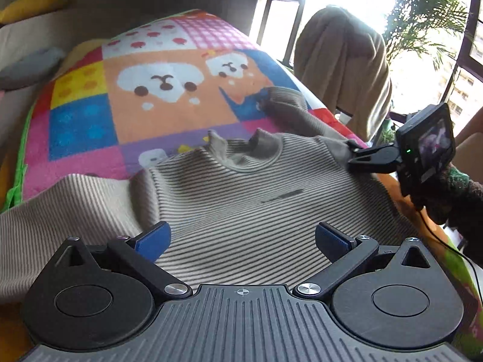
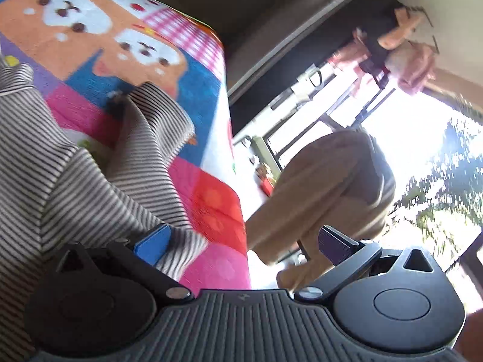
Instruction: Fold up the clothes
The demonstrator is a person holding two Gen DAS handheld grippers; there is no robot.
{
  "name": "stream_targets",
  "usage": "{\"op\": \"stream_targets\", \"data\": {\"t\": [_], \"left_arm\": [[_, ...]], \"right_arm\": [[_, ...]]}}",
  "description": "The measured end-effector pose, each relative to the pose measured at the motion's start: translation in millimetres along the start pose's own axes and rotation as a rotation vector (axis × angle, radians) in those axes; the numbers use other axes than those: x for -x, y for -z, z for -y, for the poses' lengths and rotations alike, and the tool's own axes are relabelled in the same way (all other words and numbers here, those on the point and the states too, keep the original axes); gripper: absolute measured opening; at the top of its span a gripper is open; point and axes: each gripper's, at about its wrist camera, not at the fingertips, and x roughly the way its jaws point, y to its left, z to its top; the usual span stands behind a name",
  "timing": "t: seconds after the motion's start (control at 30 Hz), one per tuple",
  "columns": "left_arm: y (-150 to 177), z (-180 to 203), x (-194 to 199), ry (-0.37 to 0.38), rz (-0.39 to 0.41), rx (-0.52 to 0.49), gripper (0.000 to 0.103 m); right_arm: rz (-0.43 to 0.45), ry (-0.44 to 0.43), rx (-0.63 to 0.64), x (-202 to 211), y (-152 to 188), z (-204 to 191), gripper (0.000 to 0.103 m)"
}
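Note:
A grey-and-white striped sweater (image 1: 241, 187) lies front up on a colourful cartoon blanket (image 1: 90, 126), collar away from me. Its one sleeve (image 1: 286, 105) runs up to the far right; the other (image 1: 66, 211) spreads to the left. My left gripper (image 1: 243, 241) hovers open over the sweater's chest, blue pads wide apart, nothing between them. My right gripper (image 1: 354, 155) sits at the sweater's right shoulder. In the right wrist view, the right gripper (image 2: 244, 244) is open; its left pad (image 2: 154, 242) rests by the striped sweater (image 2: 60, 181) near the blanket (image 2: 211, 205) edge.
A chair draped in beige cloth (image 1: 341, 69) stands just past the blanket's right edge, before bright windows and a plant (image 1: 428, 15). A yellow cushion (image 1: 33, 4) and a grey cushion (image 1: 33, 66) lie at the far left. A person's sleeve (image 1: 452, 199) holds the right gripper.

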Motion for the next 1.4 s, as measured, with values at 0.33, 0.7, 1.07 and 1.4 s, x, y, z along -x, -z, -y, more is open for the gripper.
{"op": "stream_targets", "data": {"t": [0.33,0.7,1.07,1.4], "left_arm": [[8,-2,5,0.026,0.016,0.12,0.103],[26,17,-7,-0.01,-0.041,0.085,0.103],[31,6,22,-0.013,0.028,0.148,0.103],[60,-117,119,-0.176,0.193,0.716,0.103]], "right_arm": [[-0.213,-0.639,-0.597,-2,3,94,0.103],[-0.277,-0.864,-0.808,29,43,65,0.103],[-0.158,-0.796,-0.437,71,11,40,0.103],[0.315,-0.792,0.11,193,-66,-49,0.103]]}}
